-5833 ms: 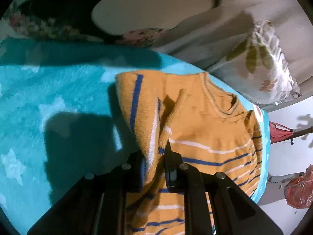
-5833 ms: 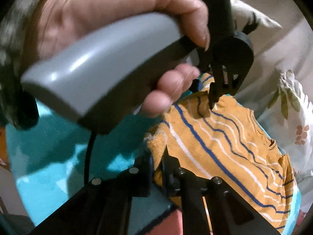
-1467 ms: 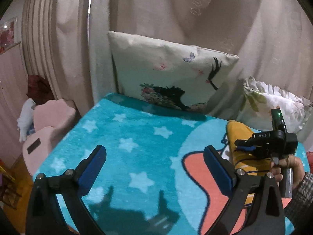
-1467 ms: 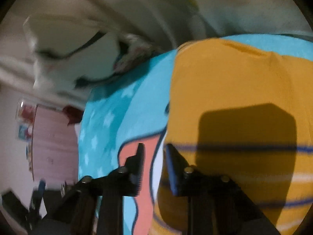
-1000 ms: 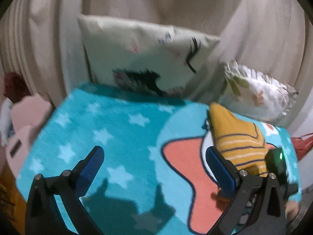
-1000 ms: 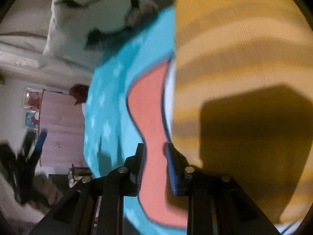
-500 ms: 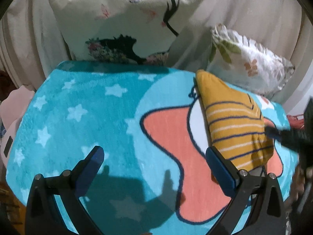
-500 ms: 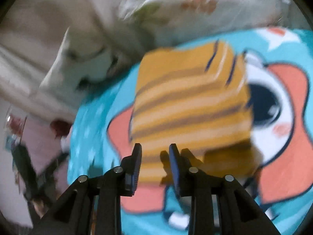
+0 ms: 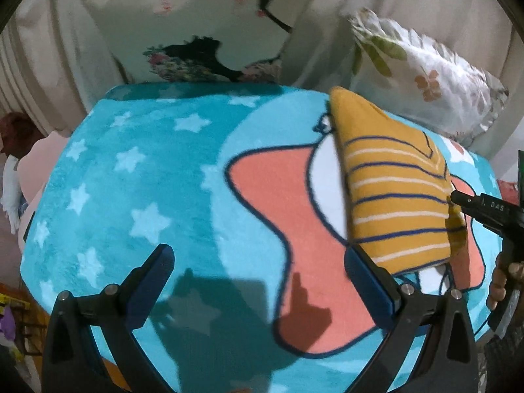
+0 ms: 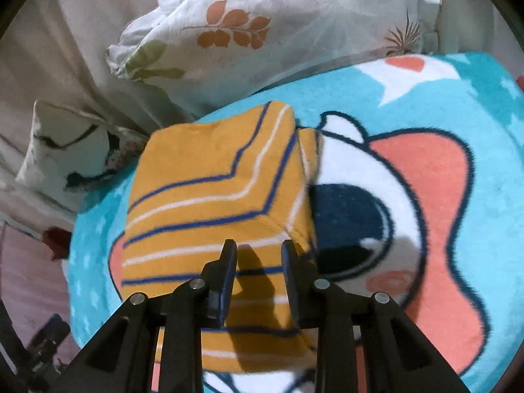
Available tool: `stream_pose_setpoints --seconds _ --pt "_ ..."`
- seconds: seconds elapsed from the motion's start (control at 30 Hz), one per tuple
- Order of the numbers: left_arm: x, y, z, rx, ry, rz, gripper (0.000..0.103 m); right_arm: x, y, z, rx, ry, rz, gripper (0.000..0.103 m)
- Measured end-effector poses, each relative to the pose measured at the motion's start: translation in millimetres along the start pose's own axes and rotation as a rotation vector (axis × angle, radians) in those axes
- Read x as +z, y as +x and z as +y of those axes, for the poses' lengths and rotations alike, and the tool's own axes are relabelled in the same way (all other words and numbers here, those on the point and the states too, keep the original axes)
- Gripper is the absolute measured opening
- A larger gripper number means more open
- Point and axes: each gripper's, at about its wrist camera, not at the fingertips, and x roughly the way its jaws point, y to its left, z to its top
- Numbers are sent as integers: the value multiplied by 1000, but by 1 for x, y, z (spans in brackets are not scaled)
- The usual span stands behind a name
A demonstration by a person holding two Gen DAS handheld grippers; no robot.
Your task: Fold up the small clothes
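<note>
A mustard-yellow top with blue and white stripes (image 9: 393,190) lies folded into a compact block on the teal star blanket (image 9: 137,177). In the right wrist view the same top (image 10: 209,196) fills the middle. My left gripper (image 9: 258,265) is wide open and empty, held above the blanket to the left of the top. My right gripper (image 10: 258,255) is slightly open and empty, just above the top's near edge. Its body and the hand holding it show at the right edge of the left wrist view (image 9: 491,213).
A white pillow with a black print (image 9: 196,26) and a leaf-print pillow (image 9: 422,72) stand against the curtain at the back. The blanket carries a coral cartoon star (image 9: 294,203). A pink cushion (image 9: 36,167) lies off the bed's left side.
The right gripper has pulled back from the folded top and opened a little. The left gripper stays wide open and has swung to look over the whole blanket.
</note>
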Motion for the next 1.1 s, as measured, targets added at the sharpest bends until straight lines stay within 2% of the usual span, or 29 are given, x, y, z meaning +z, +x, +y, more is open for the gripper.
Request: stream_pose_setpoints --seconds 0.03,0.07,0.23,0.37,0.53,0.8,1.1 --pt "-1 1 -9 -6 12 4 103 -3 -3 -1 -24 -22 2 45" --pt "-1 1 -17 -16 22 6 103 -7 -5 -3 -48 -49 9 47" --pt "-4 2 -57 -63 73 12 103 -34 -11 -12 -122 -152 47 48" --pt "-6 3 -88 -105 112 20 103 -47 -25 -22 -108 -138 42 52" --pt "-8 4 -113 -141 136 42 103 -63 -39 -21 -201 -206 27 54" --pt "-11 2 -123 -129 130 42 103 -79 -39 -12 -244 -274 34 58" --pt "-18 4 -103 -54 86 55 103 -88 -32 23 -237 -387 29 61"
